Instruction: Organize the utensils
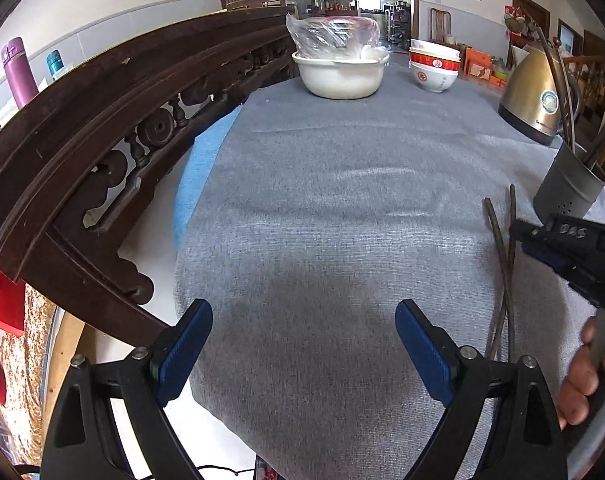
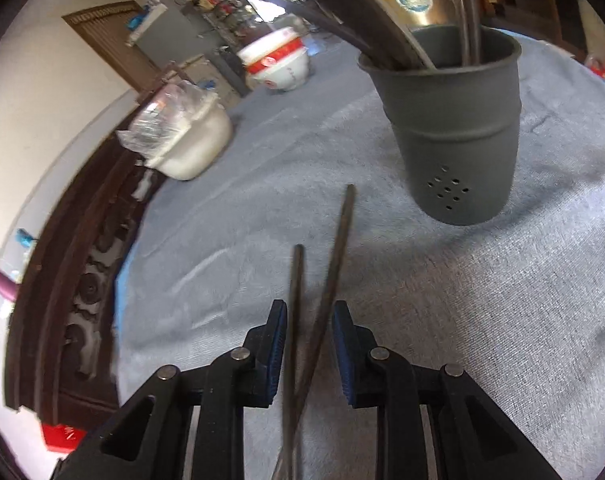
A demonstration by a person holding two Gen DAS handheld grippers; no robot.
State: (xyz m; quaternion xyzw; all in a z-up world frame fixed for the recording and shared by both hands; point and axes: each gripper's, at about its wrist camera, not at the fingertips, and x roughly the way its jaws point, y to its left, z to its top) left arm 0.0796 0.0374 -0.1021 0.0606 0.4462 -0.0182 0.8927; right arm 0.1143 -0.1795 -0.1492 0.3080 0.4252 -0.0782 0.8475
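Two dark chopsticks (image 2: 334, 248) lie crossed on the grey cloth (image 2: 222, 220). They run between the fingers of my right gripper (image 2: 308, 344), whose blue pads stand a little apart from them on either side, so it is open around them. Just beyond stands a grey perforated utensil holder (image 2: 454, 132) with several long utensils in it. In the left wrist view the chopsticks (image 1: 498, 248) lie at the right, with the right gripper (image 1: 520, 240) over them and the holder (image 1: 566, 188) behind. My left gripper (image 1: 302, 344) hangs open over bare cloth, holding nothing.
At the far end of the table stand a white basin (image 1: 338, 76) with a plastic bag in it, stacked red-and-white bowls (image 1: 434, 68) and a brass kettle (image 1: 534, 92). A carved wooden rail (image 1: 82, 152) borders the left side. A person's hand (image 1: 582, 380) shows at lower right.
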